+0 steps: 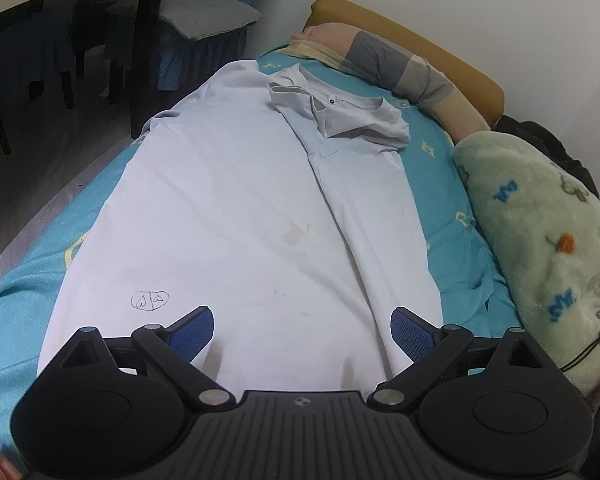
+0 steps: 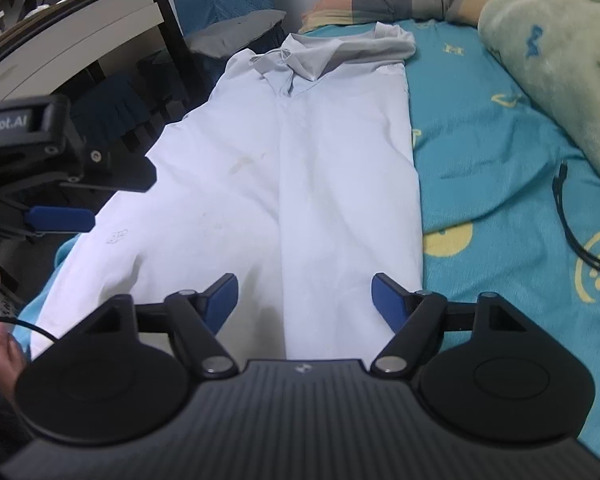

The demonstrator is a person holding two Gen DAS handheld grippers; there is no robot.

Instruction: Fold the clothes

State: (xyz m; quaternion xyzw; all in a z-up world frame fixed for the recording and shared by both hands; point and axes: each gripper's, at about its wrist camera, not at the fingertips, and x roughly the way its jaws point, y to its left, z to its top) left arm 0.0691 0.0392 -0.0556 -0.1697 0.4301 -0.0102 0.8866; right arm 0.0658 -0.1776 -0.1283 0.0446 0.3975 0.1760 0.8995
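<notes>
— Location of the garment?

— The pale polo shirt (image 1: 236, 208) lies flat on the bed's turquoise sheet (image 1: 452, 184), collar (image 1: 320, 108) at the far end toward the striped pillow (image 1: 384, 60), hem nearest both cameras. Its right-hand side is already folded in lengthwise, giving a straight edge along the sheet. A small inked mark (image 1: 150, 301) and a faint stain (image 1: 296, 234) show on the front.

— State of the tongs?

— Left gripper (image 1: 302, 334): jaws spread wide, empty, poised over the hem. Right gripper (image 2: 304, 300): likewise spread apart and empty, above the folded part of the hem. I cannot tell whether either fingertip touches the cloth.

— Surroundings?

— A green fleece blanket (image 1: 540, 232) lies bunched on the right side of the bed, with a black cable (image 2: 572, 220) on the sheet near it. A chair with a grey cushion (image 1: 196, 16) stands beyond the bed's left edge.
</notes>
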